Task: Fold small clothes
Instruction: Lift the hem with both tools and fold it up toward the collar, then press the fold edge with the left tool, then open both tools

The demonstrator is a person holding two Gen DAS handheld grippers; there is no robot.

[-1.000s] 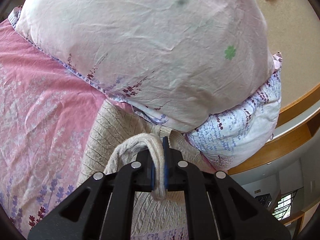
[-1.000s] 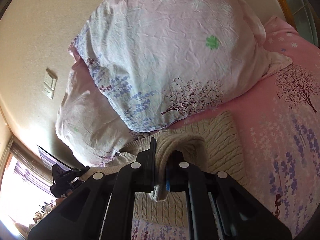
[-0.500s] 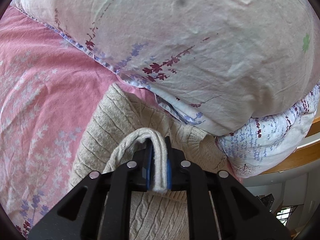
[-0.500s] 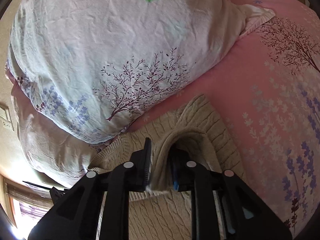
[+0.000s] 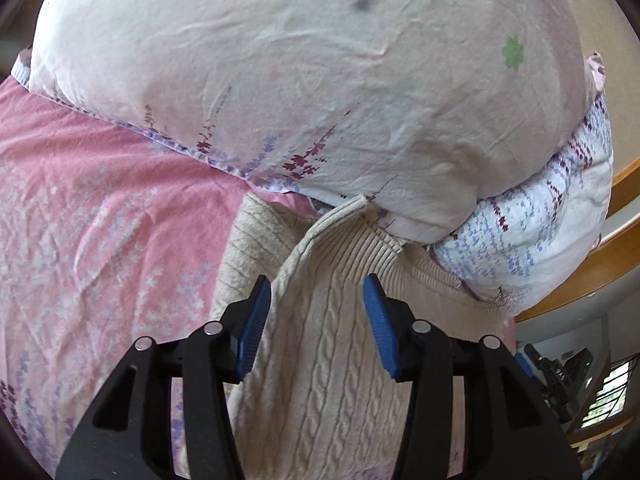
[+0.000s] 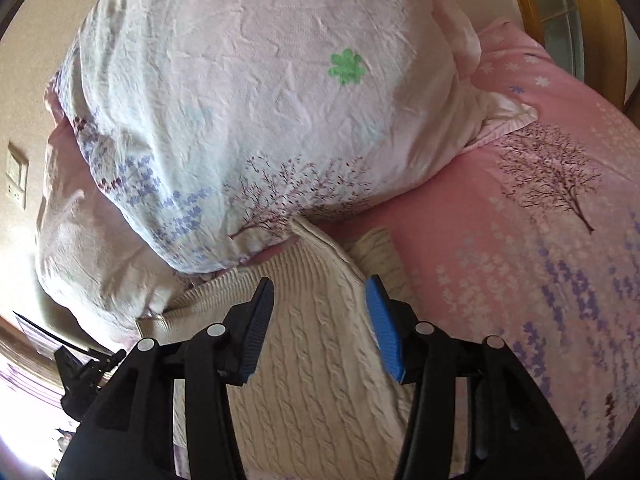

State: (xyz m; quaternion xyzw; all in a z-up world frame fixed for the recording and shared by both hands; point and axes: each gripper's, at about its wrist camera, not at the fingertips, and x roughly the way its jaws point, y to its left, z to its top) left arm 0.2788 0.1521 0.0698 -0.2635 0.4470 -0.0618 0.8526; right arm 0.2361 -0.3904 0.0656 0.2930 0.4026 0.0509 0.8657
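Observation:
A cream cable-knit sweater [image 5: 324, 344] lies folded on the pink floral bedsheet [image 5: 100, 240], its ribbed edge against the pillow. My left gripper [image 5: 316, 300] hovers just over it with its jaws opening; the knit lies under the gap and the blue pads [image 5: 376, 316] do not press on it. In the right wrist view the same sweater [image 6: 316, 344] lies flat below my right gripper [image 6: 320, 300], whose jaws are also opening, with the pads [image 6: 384, 320] clear of the cloth.
A big pale floral pillow [image 5: 300, 80] rises right behind the sweater, stacked on a second pillow [image 5: 540, 240]. A wooden bed frame [image 5: 592, 280] runs at the right. Bare pink sheet [image 6: 540, 260] spreads to the right in the right wrist view; a wall switch [image 6: 16, 176] shows at left.
Both grippers were shut on pinched folds of the sweater; both have opened and the knit has dropped flat onto the folded sweater.

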